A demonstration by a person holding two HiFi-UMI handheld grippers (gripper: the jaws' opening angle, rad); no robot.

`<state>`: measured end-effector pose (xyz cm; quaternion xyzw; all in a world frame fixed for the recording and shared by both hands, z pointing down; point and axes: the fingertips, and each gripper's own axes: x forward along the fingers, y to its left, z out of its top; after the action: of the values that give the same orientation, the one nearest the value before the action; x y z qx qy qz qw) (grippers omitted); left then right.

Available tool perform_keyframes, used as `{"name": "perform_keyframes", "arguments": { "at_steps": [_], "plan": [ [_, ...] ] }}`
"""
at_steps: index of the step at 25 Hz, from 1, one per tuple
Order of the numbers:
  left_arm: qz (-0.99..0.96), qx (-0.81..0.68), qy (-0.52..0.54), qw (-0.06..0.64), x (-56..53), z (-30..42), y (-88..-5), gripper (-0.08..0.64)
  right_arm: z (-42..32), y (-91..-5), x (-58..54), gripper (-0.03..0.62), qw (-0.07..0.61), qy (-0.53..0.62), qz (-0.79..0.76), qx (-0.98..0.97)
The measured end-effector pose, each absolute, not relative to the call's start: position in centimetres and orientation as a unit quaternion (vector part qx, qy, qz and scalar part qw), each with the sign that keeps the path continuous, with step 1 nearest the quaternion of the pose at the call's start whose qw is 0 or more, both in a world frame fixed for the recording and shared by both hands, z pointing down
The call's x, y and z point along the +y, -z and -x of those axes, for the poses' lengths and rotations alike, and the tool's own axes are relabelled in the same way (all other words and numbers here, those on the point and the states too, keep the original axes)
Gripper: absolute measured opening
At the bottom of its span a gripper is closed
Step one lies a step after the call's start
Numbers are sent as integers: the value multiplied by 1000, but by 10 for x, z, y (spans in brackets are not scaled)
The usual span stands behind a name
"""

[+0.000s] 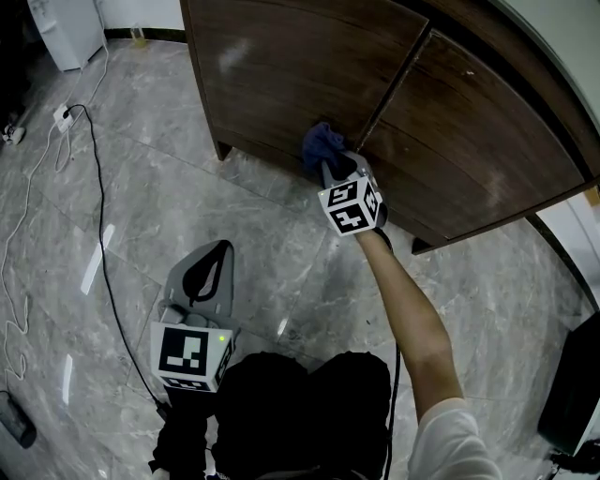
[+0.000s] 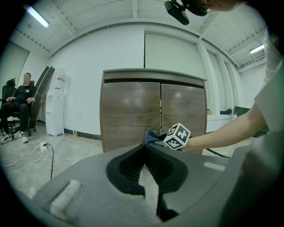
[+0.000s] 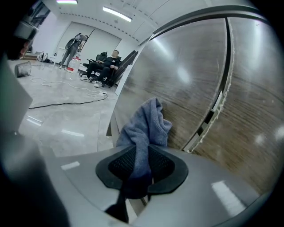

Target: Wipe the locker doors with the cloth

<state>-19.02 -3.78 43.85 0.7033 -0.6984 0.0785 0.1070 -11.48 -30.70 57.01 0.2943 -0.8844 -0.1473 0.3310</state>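
Note:
Two dark wood locker doors (image 1: 300,66) (image 1: 469,131) meet at a vertical seam (image 1: 394,80). My right gripper (image 1: 337,169) is shut on a blue cloth (image 1: 321,142) and presses it against the bottom of the left door, just left of the seam. The right gripper view shows the cloth (image 3: 146,124) bunched between the pads (image 3: 116,166) and lying on the wood (image 3: 177,75). My left gripper (image 1: 223,249) hangs low near my body over the floor, shut with nothing in it. The left gripper view shows its tips meeting (image 2: 144,147), with the locker (image 2: 131,115) ahead.
A black cable (image 1: 98,216) runs over the marble floor from a power strip (image 1: 64,115) at the left. A white appliance (image 1: 66,28) stands at the back left, a dark object (image 1: 572,394) at the right edge. A seated person (image 2: 17,106) and a water dispenser (image 2: 55,106) are far left.

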Motion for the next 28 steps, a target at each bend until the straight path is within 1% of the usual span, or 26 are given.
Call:
{"name": "perform_keyframes", "arguments": {
  "at_steps": [15, 20, 28],
  "plan": [
    [-700, -700, -83, 118, -42, 193, -446, 0, 120, -622, -304, 84, 364, 100, -270, -886],
    [-697, -703, -83, 118, -42, 195, -445, 0, 120, -607, -291, 84, 344, 102, -262, -896],
    [-702, -700, -70, 112, -42, 186, -438, 0, 127, -534, -253, 84, 279, 147, -245, -917]
  ]
}}
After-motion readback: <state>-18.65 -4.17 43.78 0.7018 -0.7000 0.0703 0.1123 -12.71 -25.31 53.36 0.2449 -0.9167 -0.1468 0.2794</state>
